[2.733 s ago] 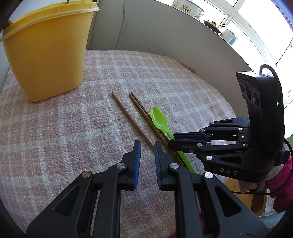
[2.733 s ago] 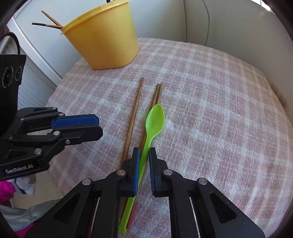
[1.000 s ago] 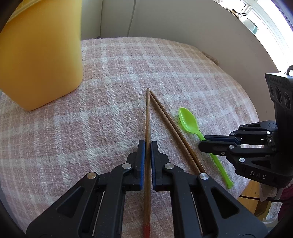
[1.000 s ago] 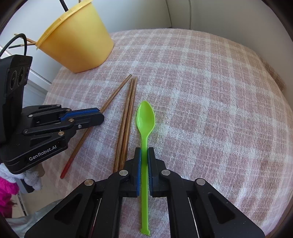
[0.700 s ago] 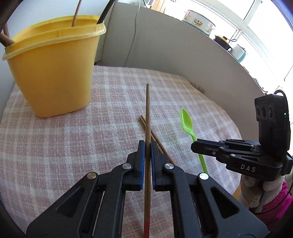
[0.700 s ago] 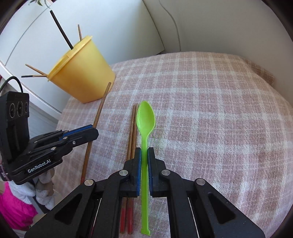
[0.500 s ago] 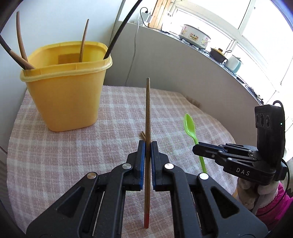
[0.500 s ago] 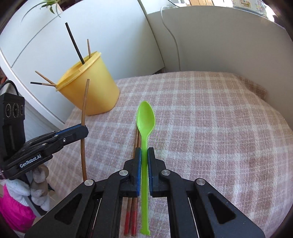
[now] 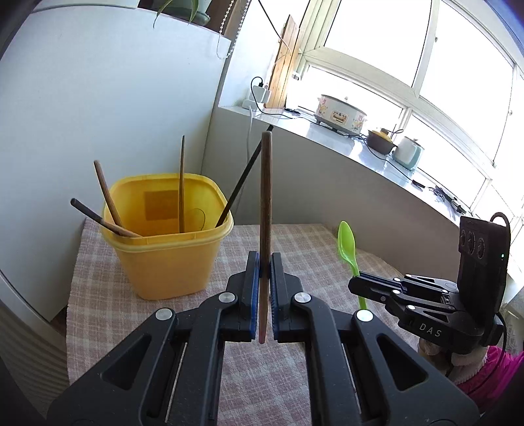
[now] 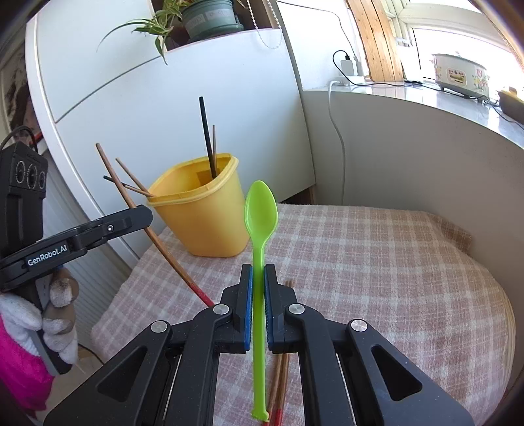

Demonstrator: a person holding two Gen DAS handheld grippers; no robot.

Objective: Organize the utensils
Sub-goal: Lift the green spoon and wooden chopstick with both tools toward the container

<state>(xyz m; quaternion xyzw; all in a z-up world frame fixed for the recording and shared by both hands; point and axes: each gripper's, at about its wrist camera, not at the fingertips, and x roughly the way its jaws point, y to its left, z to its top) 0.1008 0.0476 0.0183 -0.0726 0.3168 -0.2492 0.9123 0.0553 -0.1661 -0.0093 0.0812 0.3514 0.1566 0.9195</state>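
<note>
We've got the left claw clamped on a brown wooden chopstick, the right claw on a green plastic spoon; both utensils point up-forward, with the yellow plastic tub ahead-left and the left claw nearer.

I see a potted plant atop the white cabinet, and a flowered cooker on the sunny windowsill.
</note>
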